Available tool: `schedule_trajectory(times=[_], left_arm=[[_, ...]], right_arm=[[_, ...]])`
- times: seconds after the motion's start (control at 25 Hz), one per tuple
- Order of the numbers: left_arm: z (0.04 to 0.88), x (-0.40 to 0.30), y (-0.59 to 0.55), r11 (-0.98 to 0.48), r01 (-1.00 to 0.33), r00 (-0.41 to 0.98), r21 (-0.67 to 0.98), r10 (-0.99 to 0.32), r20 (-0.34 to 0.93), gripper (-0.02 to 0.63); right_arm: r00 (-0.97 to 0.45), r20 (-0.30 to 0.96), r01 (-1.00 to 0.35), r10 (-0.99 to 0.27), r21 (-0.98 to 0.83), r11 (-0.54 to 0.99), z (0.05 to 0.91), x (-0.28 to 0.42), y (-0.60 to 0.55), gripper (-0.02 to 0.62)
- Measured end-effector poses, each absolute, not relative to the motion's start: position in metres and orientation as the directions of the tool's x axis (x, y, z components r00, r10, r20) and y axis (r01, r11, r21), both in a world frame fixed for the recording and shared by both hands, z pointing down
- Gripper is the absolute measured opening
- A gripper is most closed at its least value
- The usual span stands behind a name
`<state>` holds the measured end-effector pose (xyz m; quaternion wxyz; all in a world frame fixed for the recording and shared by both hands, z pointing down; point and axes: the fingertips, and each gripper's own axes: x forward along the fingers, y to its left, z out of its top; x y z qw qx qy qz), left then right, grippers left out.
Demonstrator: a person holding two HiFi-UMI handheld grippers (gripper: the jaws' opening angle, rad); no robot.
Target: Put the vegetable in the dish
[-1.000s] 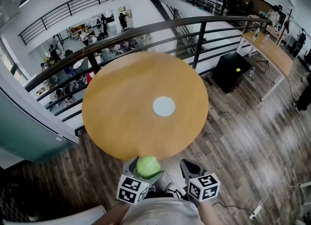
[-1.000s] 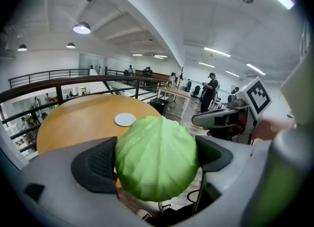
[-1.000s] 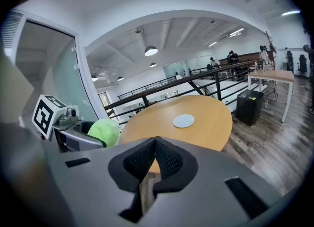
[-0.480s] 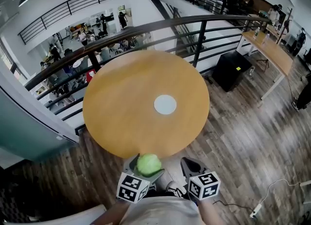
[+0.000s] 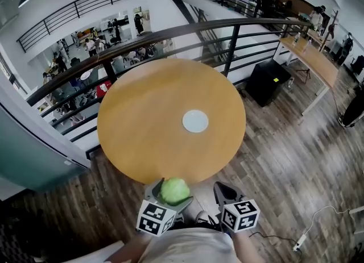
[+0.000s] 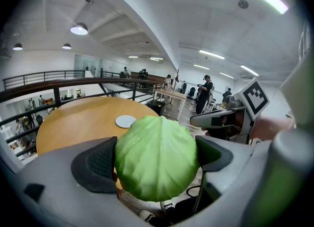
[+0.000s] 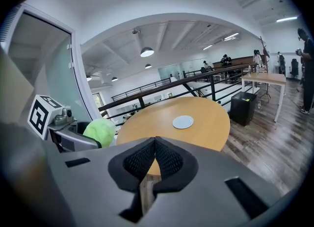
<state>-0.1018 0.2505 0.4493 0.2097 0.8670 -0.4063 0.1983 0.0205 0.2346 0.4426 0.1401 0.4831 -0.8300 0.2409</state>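
A round green cabbage (image 5: 174, 190) (image 6: 157, 157) sits between the pads of my left gripper (image 5: 170, 191) (image 6: 158, 157), which is shut on it just short of the near edge of the round wooden table (image 5: 148, 125). The cabbage also shows at the left of the right gripper view (image 7: 100, 131). A small pale dish (image 5: 195, 121) (image 6: 125, 121) (image 7: 183, 121) lies flat on the table, right of its centre. My right gripper (image 5: 223, 190) (image 7: 155, 158) is shut with nothing in it, its pads touching, beside the left one over the floor.
A dark metal railing (image 5: 170, 32) curves round the table's far side, with a drop to a lower floor behind it. A black box (image 5: 271, 83) and a long desk (image 5: 311, 57) stand at the right. A cable and socket (image 5: 298, 247) lie on the wooden floor.
The view has shifted slightly, so the table and dish sit a little further right and up. Both grippers stay where they were and the cabbage stays held.
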Motion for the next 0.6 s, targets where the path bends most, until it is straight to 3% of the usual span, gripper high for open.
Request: schedule_trajectory(times=[0.6], left_arm=[[0.457, -0.118, 0.244, -0.606, -0.764, 0.621, 0.221, -0.598, 0.507, 0.488]], right_arm=[[-0.454, 0.476, -0.89, -0.753, -0.278, 0.361, 0.458, 0.007, 0.238, 0.017]])
